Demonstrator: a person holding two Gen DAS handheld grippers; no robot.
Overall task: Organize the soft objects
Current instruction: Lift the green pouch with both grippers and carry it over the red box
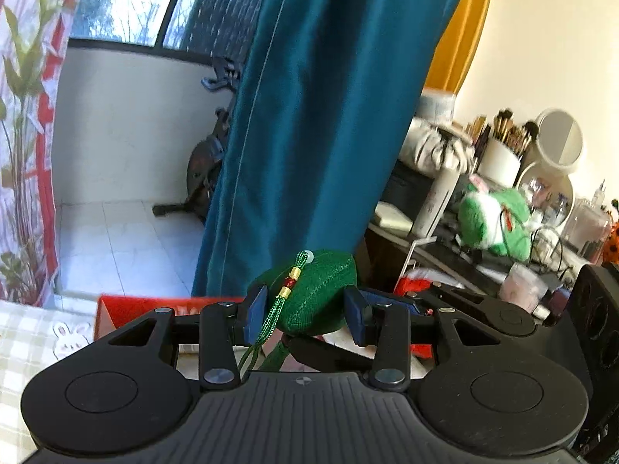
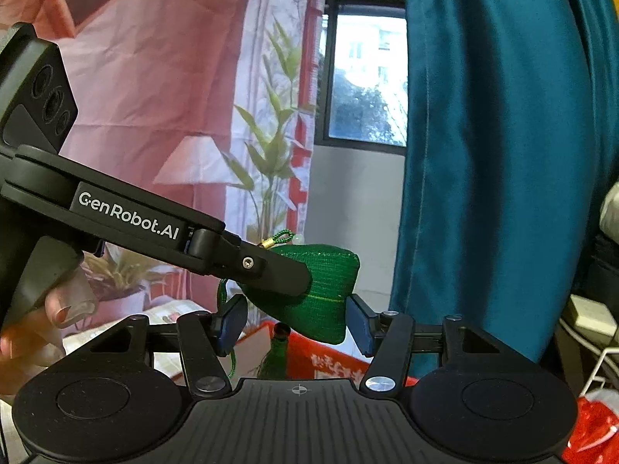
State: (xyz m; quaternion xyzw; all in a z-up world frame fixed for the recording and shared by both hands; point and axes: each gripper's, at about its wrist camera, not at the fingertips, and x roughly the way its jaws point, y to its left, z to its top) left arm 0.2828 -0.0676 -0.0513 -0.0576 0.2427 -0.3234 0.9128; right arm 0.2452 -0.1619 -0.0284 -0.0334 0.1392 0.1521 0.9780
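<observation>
A green woven sachet (image 1: 321, 294) with a beaded cord and a tassel hangs in mid-air, and my left gripper (image 1: 307, 315) is shut on it, its blue pads pressing both sides. In the right wrist view that left gripper (image 2: 294, 278) reaches in from the left, one black finger lying across the sachet (image 2: 329, 297). My right gripper (image 2: 296, 324) straddles the same sachet from below. Its right pad is at the sachet's edge, while a gap shows beside its left pad, so it is open. A hand (image 2: 35, 332) holds the left gripper's handle.
A red box (image 1: 135, 309) lies just below the grippers. A teal curtain (image 1: 309, 116) hangs straight ahead. To the right is a cluttered dresser with a green plush toy (image 1: 495, 224), a brush cup (image 1: 499, 162) and a round mirror (image 1: 559, 139). An exercise bike (image 1: 205, 170) stands by the window.
</observation>
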